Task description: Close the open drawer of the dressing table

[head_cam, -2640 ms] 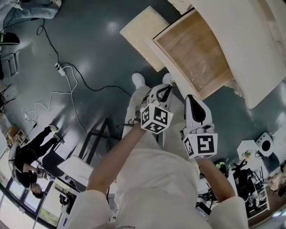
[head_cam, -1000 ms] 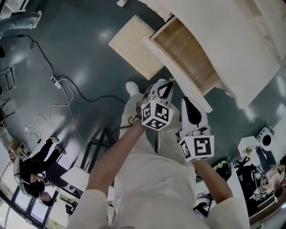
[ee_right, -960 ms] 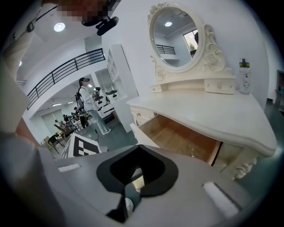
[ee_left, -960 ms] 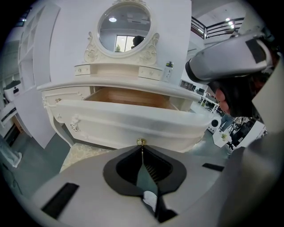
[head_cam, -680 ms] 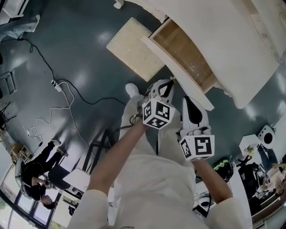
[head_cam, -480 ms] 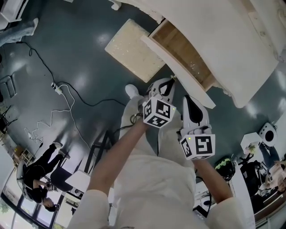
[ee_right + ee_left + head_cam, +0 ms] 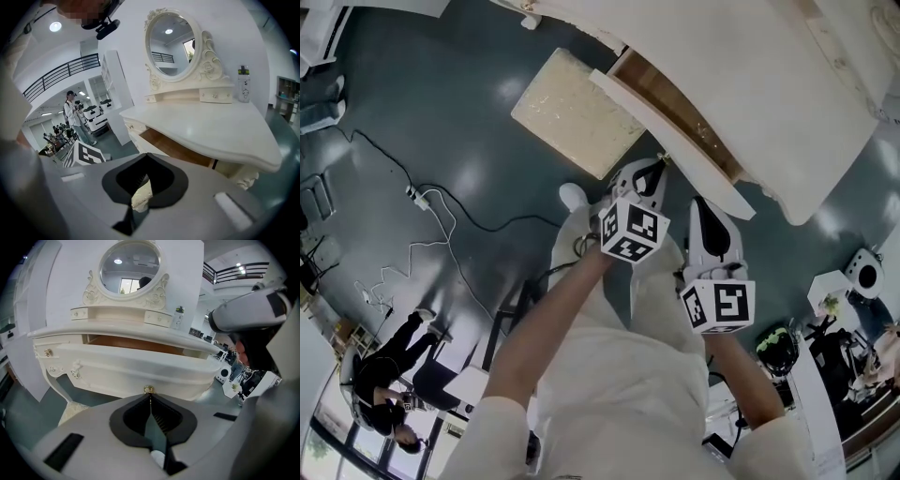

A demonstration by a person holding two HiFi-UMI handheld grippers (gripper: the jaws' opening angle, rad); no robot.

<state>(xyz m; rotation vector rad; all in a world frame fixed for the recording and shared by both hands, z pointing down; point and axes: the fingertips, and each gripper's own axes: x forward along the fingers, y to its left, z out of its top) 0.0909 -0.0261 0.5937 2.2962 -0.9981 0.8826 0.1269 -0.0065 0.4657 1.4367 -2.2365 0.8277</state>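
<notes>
The white dressing table (image 7: 787, 84) fills the upper right of the head view. Its drawer (image 7: 670, 141) stands a little way out, with a strip of wooden inside (image 7: 675, 98) showing. My left gripper (image 7: 657, 166) is shut, its tips against the brass knob (image 7: 149, 389) on the curved drawer front (image 7: 140, 369). The knob sits just beyond the tips, not clamped between them. My right gripper (image 7: 705, 203) is shut and empty, held beside the left one, just short of the drawer front. In the right gripper view the wooden inside (image 7: 173, 147) shows under the table top (image 7: 211, 126).
A beige mat (image 7: 572, 112) lies on the dark floor left of the drawer. A cable and power strip (image 7: 417, 195) trail further left. An oval mirror (image 7: 130, 266) and a small bottle (image 7: 242, 84) stand on the table. A person (image 7: 384, 375) stands at the lower left.
The drawer has slid inward: much less of its wooden inside shows than before. Both grippers have moved forward with it, the left staying at the knob.
</notes>
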